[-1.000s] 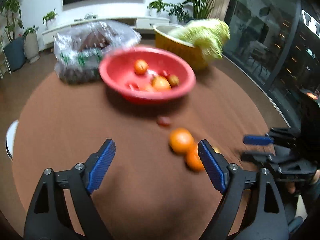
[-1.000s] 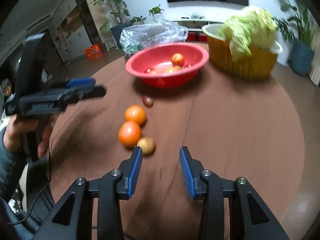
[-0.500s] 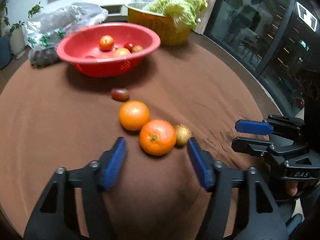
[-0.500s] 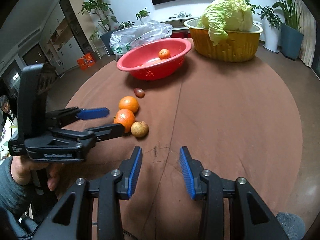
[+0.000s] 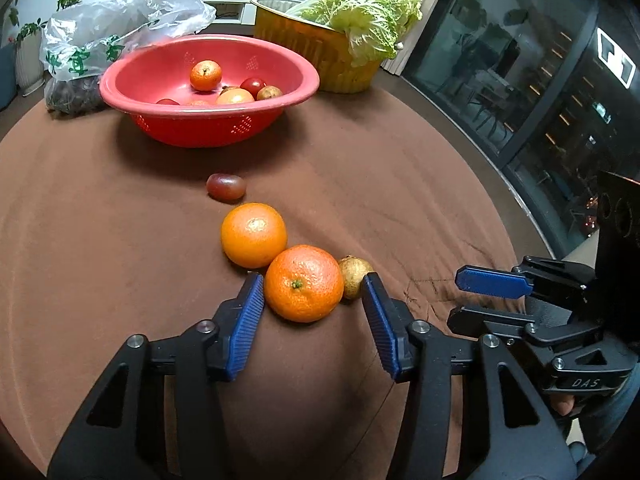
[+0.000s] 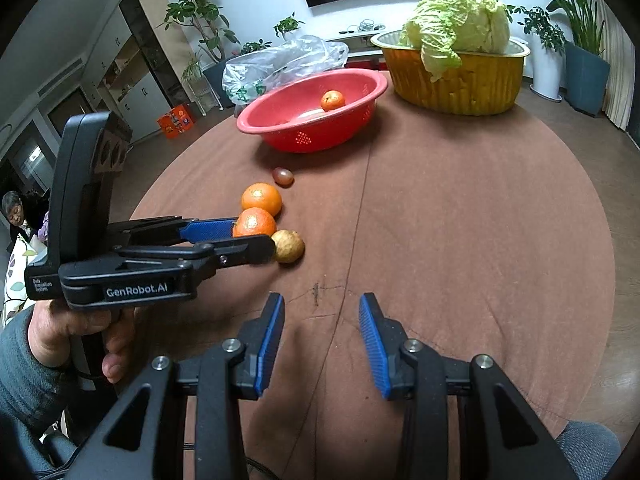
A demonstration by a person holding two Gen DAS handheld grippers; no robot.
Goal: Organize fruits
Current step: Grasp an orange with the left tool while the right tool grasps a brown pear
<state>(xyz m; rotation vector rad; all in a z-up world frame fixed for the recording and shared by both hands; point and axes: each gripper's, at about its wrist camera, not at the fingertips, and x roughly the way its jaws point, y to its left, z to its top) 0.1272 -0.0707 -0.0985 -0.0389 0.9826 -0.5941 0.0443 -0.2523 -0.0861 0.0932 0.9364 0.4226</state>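
My left gripper (image 5: pixel 314 286) is open, its jaws on either side of the near orange (image 5: pixel 304 283) on the brown table; the left pad touches or nearly touches it. A second orange (image 5: pixel 254 234), a small brown fruit (image 5: pixel 355 277) and a dark red fruit (image 5: pixel 225 187) lie beside it. The red bowl (image 5: pixel 208 128) behind holds several fruits. My right gripper (image 6: pixel 322 304) is open and empty, low over the table's front. In the right wrist view the left gripper (image 6: pixel 240 238) reaches the near orange (image 6: pixel 254 222).
A yellow basin (image 5: pixel 316 56) with a cabbage (image 5: pixel 360 12) stands at the back right. A plastic bag (image 5: pixel 112 32) with dark contents lies at the back left. The round table's edge (image 5: pixel 516 216) curves to the right, by a glass wall.
My left gripper has moved forward and down onto the near orange and its jaws have narrowed around it. The right gripper has stayed nearly still.
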